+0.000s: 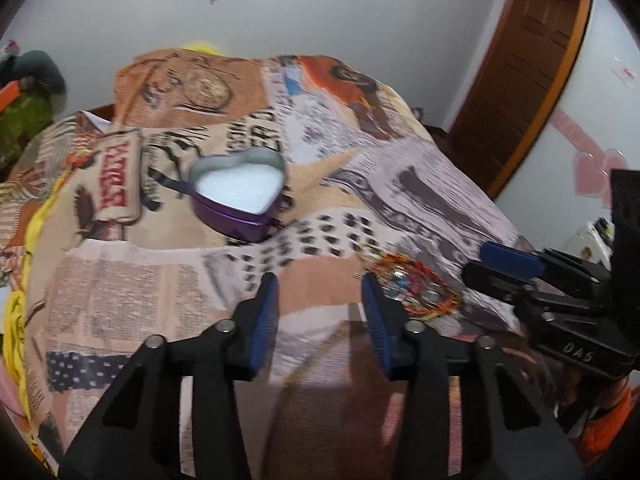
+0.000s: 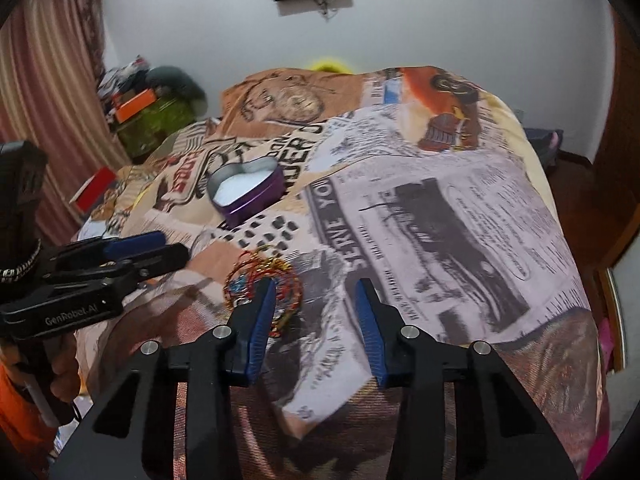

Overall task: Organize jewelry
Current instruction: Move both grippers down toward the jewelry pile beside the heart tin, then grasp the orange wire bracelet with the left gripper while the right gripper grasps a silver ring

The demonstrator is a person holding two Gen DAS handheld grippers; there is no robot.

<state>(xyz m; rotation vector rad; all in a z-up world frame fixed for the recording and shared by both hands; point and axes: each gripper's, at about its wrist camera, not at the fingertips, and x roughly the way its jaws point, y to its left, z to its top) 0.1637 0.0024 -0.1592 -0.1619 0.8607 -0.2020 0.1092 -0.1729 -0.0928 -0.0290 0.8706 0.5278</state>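
Pre-grasp stage. Left gripper [image 1: 320, 320] and right gripper [image 2: 316, 324] both wide, holding nothing. Bangles [image 2: 262, 280] piled on bedspread [image 2: 460, 208], just beside right gripper's left finger. Heart tin [image 2: 246, 190] open, farther back. Next, probably: centre over bangles, close, carry to tin.

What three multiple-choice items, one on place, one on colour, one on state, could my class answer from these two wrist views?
1. Where do the bangles lie?
A. inside the tin
B. on the bedspread, nearer the camera than the tin
C. on the floor

2. What colour is the outside of the heart-shaped tin?
A. purple
B. green
C. red

3. How do the right tongs stand?
A. shut on the tin
B. shut on a bangle
C. open, empty

Answers: 1 B, they rest on the printed bedspread; 2 A, its side wall is purple; 3 C, a clear gap shows between the pads.
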